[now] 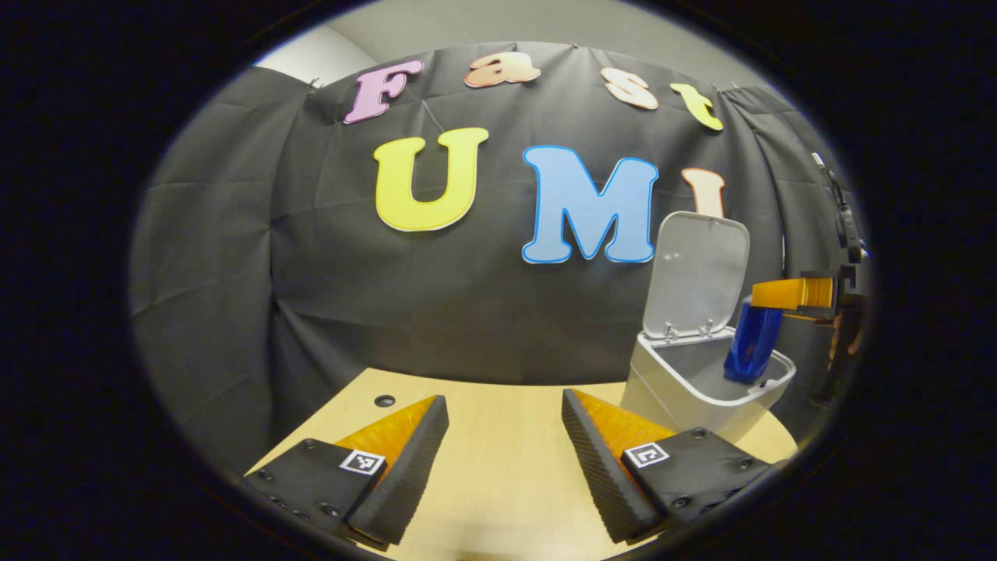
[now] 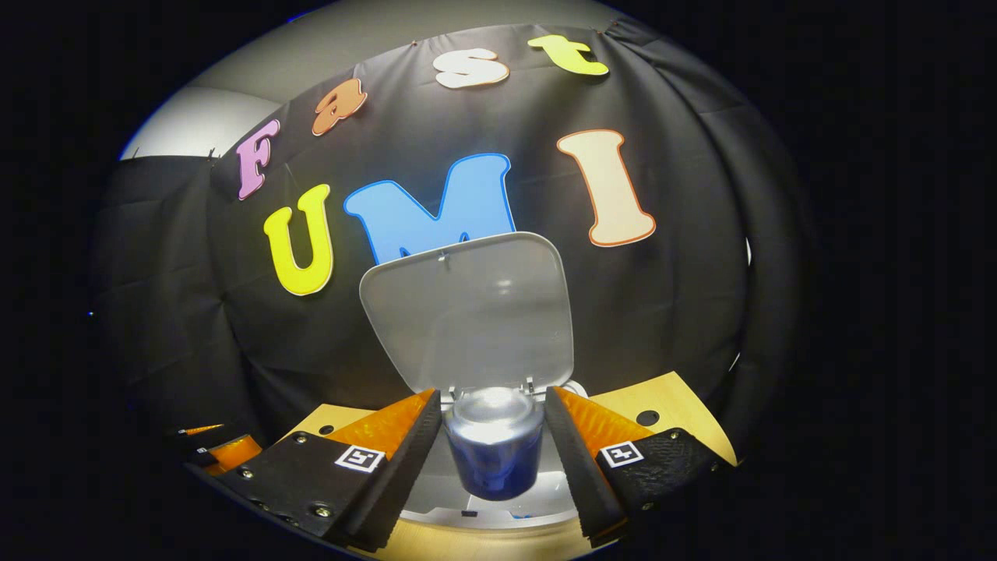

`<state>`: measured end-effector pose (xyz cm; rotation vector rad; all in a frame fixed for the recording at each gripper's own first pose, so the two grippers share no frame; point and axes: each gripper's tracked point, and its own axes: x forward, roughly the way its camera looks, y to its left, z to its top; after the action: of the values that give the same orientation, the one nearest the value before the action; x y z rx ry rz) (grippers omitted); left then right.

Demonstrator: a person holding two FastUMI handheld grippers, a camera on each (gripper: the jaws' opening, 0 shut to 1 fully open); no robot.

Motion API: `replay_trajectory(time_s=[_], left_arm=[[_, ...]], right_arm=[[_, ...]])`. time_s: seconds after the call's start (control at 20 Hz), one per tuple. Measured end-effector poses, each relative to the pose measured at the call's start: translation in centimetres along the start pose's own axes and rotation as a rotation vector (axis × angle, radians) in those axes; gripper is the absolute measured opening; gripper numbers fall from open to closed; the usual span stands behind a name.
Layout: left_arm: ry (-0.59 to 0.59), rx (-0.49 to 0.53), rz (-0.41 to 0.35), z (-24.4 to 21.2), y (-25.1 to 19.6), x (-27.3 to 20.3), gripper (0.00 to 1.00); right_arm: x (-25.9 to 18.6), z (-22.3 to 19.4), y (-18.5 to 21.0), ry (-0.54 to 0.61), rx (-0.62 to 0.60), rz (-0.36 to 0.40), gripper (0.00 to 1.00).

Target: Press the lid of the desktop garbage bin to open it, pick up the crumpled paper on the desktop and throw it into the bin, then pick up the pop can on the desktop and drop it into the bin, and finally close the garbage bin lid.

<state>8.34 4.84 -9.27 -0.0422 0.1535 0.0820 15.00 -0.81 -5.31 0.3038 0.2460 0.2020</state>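
Behind the counter [image 1: 506, 436], right tongs [image 2: 494, 444] grip a blue can [image 2: 494, 460] over the open bin [image 1: 701, 382]; left tongs [image 1: 505, 460] gape empty; no label legible.

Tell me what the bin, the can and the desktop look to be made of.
Bin: likely plastic, pale grey-white and smooth, with a soft sheen on the raised lid. Can: seemingly thin metal, given its bright, mirror-like silvery end above a glossy blue side. Desktop: pale wood or a wood-look laminate, matte with faint grain; which of the two I cannot tell.
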Motion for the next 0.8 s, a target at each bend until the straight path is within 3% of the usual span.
replay_trajectory(time_s=[0.05,0.1,0.2,0.8], left_arm=[[0.001,-0.002,-0.001,0.0,-0.1,0.1,0.96],[0.002,-0.003,-0.001,0.0,-0.1,0.3,1.00],[0.003,-0.006,-0.003,0.0,-0.2,0.2,0.96],[0.010,-0.019,0.002,0.0,0.3,0.7,1.00]], right_arm=[[0.0,0.1,-0.1,-0.002,0.000,-0.003,0.86],[-0.1,0.3,-0.1,-0.005,-0.002,-0.005,0.86],[-0.2,0.7,-0.1,-0.014,-0.010,-0.007,0.86],[-0.1,5.6,1.6,-0.114,-0.057,0.006,0.85]])
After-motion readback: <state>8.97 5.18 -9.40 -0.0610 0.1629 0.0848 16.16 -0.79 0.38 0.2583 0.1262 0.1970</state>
